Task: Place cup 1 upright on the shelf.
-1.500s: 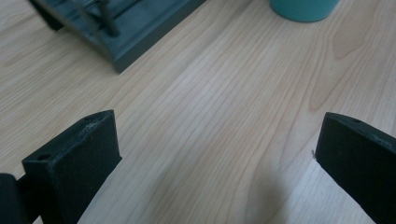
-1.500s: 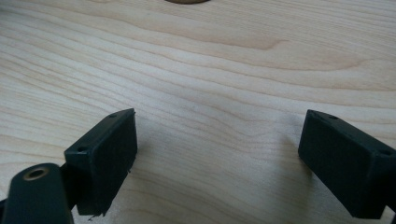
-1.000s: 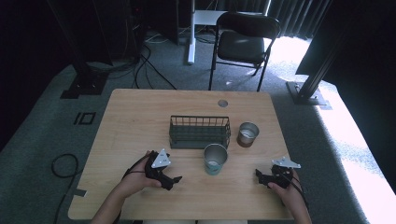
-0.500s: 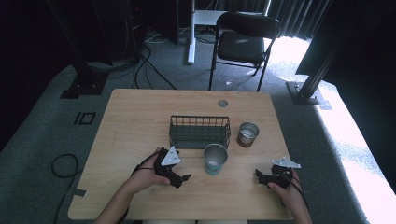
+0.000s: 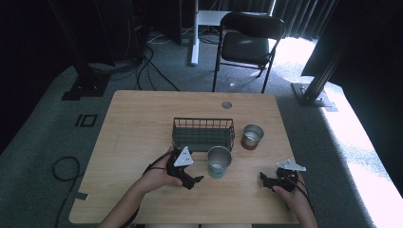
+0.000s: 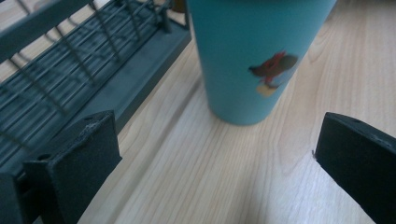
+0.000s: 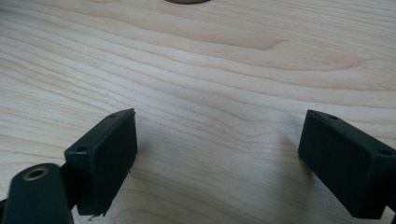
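Note:
A teal cup (image 5: 219, 162) with a metal inside stands upright just in front of the dark wire basket (image 5: 203, 133). My left gripper (image 5: 194, 181) sits to the cup's left, open, its jaws pointing at the cup. In the left gripper view the teal cup (image 6: 254, 51) with a small printed figure stands just beyond the open jaws, and the wire basket (image 6: 79, 79) lies at the left. A second metal cup (image 5: 252, 136) stands right of the basket. My right gripper (image 5: 266, 181) rests open on the table near the front right, over bare wood (image 7: 210, 93).
The wooden table (image 5: 138, 123) has a round cable hole (image 5: 226, 105) near its far edge. A black chair (image 5: 247, 45) stands beyond the table. Cables lie on the grey floor at the left (image 5: 62, 166). Bare tabletop spreads at the left and far side.
My left gripper has moved right and slightly forward, closing in on the teal cup. The right gripper, the cups and the basket have stayed put.

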